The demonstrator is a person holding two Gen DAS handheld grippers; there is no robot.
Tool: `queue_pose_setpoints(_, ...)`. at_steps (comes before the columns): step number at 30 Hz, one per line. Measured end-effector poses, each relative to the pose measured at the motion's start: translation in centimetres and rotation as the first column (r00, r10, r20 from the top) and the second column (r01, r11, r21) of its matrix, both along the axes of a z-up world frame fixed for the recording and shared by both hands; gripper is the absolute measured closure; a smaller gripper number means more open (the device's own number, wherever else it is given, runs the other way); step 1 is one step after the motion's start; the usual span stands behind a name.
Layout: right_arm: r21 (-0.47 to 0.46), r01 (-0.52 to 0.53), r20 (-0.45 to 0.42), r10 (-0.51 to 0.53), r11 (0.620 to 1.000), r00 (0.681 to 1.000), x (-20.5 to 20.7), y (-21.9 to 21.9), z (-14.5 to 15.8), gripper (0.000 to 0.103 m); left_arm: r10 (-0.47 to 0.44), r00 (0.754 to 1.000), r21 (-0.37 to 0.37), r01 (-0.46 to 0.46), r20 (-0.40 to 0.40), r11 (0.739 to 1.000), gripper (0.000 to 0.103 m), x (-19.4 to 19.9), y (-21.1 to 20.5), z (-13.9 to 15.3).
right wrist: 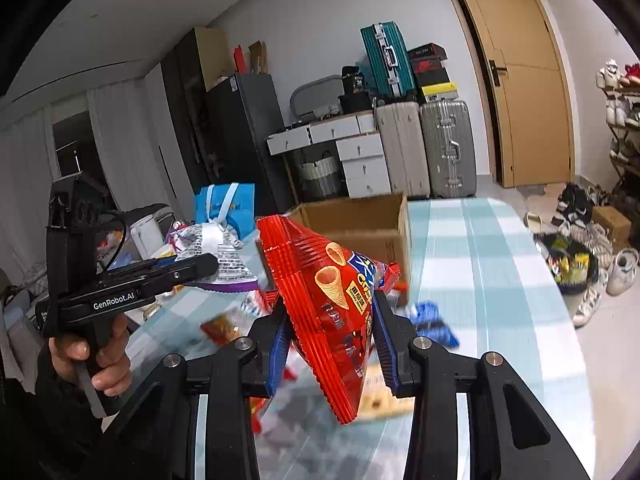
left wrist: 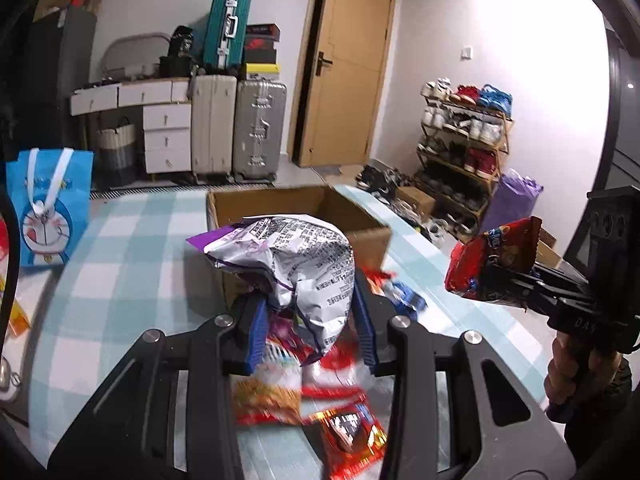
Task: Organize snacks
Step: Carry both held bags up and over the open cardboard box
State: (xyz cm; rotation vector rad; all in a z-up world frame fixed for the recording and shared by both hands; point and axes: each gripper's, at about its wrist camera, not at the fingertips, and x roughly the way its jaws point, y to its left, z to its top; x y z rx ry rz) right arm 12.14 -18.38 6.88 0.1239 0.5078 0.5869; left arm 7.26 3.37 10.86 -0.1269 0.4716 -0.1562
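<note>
My left gripper (left wrist: 310,312) is shut on a silver and purple snack bag (left wrist: 296,256), lifted above the table in the left wrist view. The same bag (right wrist: 218,252) shows at the left in the right wrist view, in the left gripper (right wrist: 200,266) held by a hand (right wrist: 96,356). My right gripper (right wrist: 332,336) is shut on a red cone-snack bag (right wrist: 324,300), also in the air. That red bag (left wrist: 492,260) hangs at the right of the left wrist view in the right gripper (left wrist: 508,284). An open cardboard box (left wrist: 352,216) stands on the table behind both bags.
Several loose snack packets (left wrist: 316,400) lie on the checked tablecloth (left wrist: 132,248) under the grippers, with a blue packet (right wrist: 434,320) to the right. A blue cartoon gift bag (left wrist: 50,208) stands at the left. Suitcases (left wrist: 240,128), drawers and a shoe rack (left wrist: 464,140) stand beyond the table.
</note>
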Motion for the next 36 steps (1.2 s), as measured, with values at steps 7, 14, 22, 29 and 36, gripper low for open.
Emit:
queue_pose_setpoints(7, -0.002, 0.012, 0.012, -0.012, 1.000, 1.000, 4.2, 1.1, 2.4, 0.065, 0.050, 0.998, 0.012, -0.050, 0.031, 0.999, 0.069, 4.0, 1.8, 2.2)
queue_pose_setpoints(14, -0.005, 0.001, 0.010, -0.001, 1.000, 1.000, 8.2, 2.5, 3.5, 0.065, 0.081, 0.996, 0.015, -0.082, 0.024, 0.997, 0.069, 9.1, 3.8, 3.5)
queue_pose_setpoints(22, -0.013, -0.005, -0.036, 0.004, 1.000, 0.999, 13.6, 4.7, 3.4, 0.065, 0.084, 0.996, 0.031, -0.084, -0.024, 0.996, 0.069, 15.5, 4.1, 2.5)
queue_pose_setpoints(29, -0.025, -0.027, -0.065, 0.025, 0.999, 0.998, 16.6, 6.5, 1.9, 0.065, 0.089, 0.994, 0.057, -0.085, -0.068, 0.995, 0.069, 20.2, 3.0, 0.3)
queue_pose_setpoints(36, -0.019, -0.036, -0.106, 0.034, 0.999, 0.994, 19.5, 7.9, 0.5, 0.065, 0.094, 0.991, 0.075, -0.086, -0.099, 0.993, 0.069, 22.8, 2.1, -2.4)
